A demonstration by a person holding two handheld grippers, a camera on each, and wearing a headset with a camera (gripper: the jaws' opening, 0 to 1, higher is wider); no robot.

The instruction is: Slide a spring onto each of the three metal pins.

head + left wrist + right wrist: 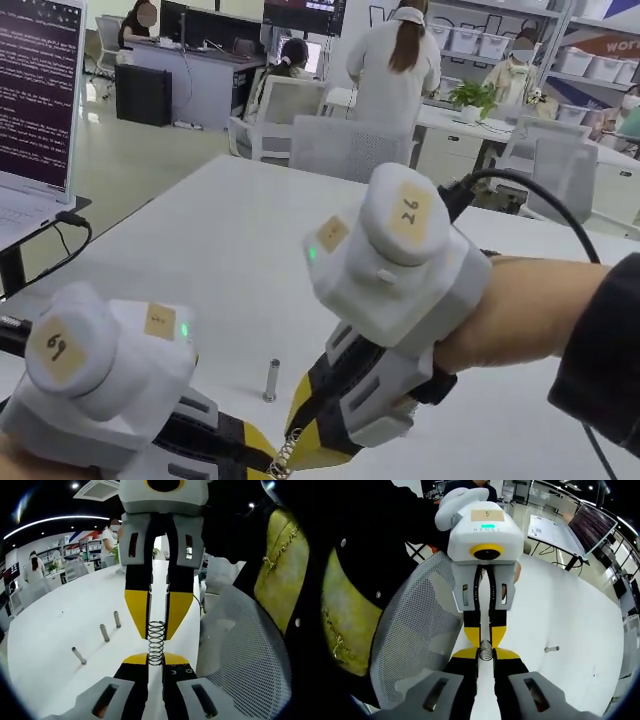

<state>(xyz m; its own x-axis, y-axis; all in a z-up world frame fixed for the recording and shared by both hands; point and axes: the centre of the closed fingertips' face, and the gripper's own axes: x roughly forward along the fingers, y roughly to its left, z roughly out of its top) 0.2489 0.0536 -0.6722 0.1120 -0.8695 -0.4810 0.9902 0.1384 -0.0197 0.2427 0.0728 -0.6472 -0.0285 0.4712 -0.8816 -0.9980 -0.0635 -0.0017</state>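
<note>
Spring point(156, 645), the last one I think, is held up between your left gripper point(156, 657) and right gripper point(157, 635), both squeezed shut on its ends, so next let one end go and slip it down over the bare pin point(78, 655).

Left claw point(258, 448) and right claw point(305, 442) pinch one spring point(284, 458).

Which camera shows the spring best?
The left gripper view: the spring shows side-on, every coil clear. The right gripper view sees it foreshortened, nearly end-on; the head view catches a bit at the bottom edge.
</note>
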